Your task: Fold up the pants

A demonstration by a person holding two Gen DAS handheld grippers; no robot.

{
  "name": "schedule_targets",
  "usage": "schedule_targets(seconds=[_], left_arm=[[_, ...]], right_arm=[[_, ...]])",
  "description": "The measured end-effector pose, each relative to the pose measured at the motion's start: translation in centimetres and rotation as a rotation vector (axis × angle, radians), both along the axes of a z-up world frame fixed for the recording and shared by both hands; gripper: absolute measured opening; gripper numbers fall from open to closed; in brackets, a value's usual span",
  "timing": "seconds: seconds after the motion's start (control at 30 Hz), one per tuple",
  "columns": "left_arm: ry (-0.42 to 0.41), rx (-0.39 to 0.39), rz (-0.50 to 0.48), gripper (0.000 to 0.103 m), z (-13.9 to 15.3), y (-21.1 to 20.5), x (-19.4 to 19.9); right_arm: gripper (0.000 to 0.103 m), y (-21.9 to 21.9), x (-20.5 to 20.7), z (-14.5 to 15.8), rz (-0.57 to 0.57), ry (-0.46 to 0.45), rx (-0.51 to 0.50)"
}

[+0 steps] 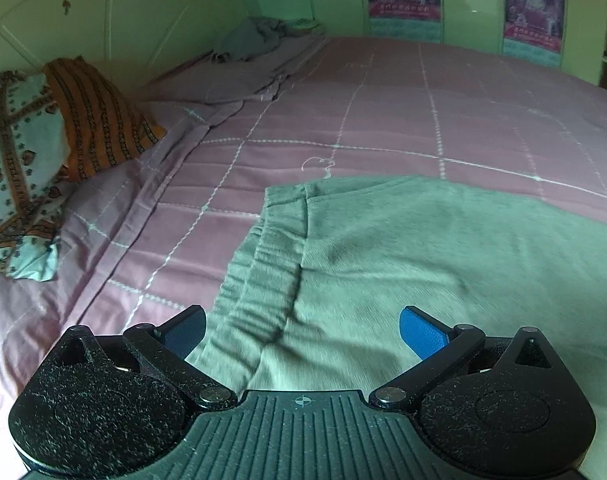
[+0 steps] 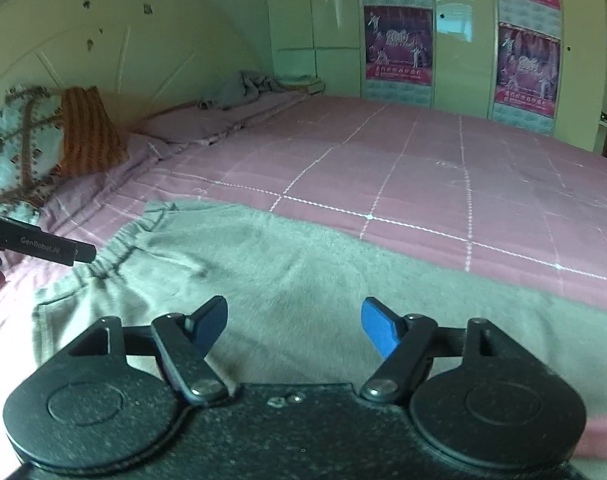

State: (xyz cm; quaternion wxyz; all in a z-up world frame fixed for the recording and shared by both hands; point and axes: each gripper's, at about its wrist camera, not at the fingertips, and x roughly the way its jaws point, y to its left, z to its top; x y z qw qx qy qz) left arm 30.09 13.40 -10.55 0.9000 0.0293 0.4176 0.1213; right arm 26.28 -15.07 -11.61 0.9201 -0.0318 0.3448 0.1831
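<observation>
my left tongs (image 1: 303, 334) and right tongs (image 2: 294, 326) both hang open over the grey-green fleece pants (image 1: 423, 264), gripping nothing; the pants lie flat on the pink checked bed cover (image 1: 383, 120), waistband toward the pillows

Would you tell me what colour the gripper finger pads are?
Blue; the pads show best in the right wrist view.

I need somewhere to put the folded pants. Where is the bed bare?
Bare: the pink bedspread beyond the pants, toward the wardrobe. Crowded: the pillows and grey clothes heap by the headboard.
</observation>
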Motion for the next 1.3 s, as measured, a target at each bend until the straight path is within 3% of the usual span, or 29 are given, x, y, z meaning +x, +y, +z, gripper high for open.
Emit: schedule_targets(seconds=[0.3,0.33,0.37,0.43,0.53,0.67,0.9,0.93,1.0,1.03,1.1,1.2,1.3], left_arm=[[0.039,-0.017,0.035,0.101,-3.9,3.6,6.8],[0.046,-0.030,0.034,0.096,-4.2,4.1,7.4],[0.060,-0.044,0.032,0.085,-4.7,4.6,8.1],[0.092,-0.072,0.046,0.079,-5.8,5.8,9.4],[0.124,-0.094,0.046,0.078,-7.5,6.9,10.9],[0.147,-0.043,-0.004,0.078,-9.6,6.3,11.9],[0.139,-0.057,-0.026,0.078,-10.4,6.5,12.4],[0.138,-0.063,-0.022,0.078,-10.4,6.7,12.3],[0.136,-0.065,-0.011,0.077,-10.4,6.7,12.3],[0.137,-0.064,-0.006,0.076,-10.4,6.6,12.3],[0.143,-0.085,0.019,0.067,-10.0,6.5,12.1],[0.150,-0.134,0.084,0.058,-8.9,6.3,11.7],[0.077,-0.329,0.187,0.058,-6.3,7.8,10.3]], right_arm=[[0.073,2.9,8.9,-4.3,0.048,0.048,-0.071],[0.073,3.3,10.1,-4.8,0.054,0.052,-0.080],[0.073,3.6,11.2,-5.2,0.060,0.061,-0.089],[0.073,4.2,13.2,-5.8,0.069,0.065,-0.117],[0.072,4.9,16.3,-6.8,0.082,0.086,-0.154],[0.073,5.8,19.6,-8.0,0.092,0.103,-0.205],[0.072,7.4,23.4,-10.2,0.162,0.137,-0.288],[0.066,7.5,23.5,-10.3,0.175,0.133,-0.282],[0.018,7.7,23.5,-10.2,0.201,0.162,-0.248],[0.007,8.0,23.1,-9.9,0.216,0.180,-0.238],[0.006,8.7,21.7,-9.7,0.242,0.145,-0.304],[0.005,8.3,18.7,-7.9,0.255,0.101,-0.274],[0.005,7.7,15.3,-6.1,0.294,0.069,-0.250]])
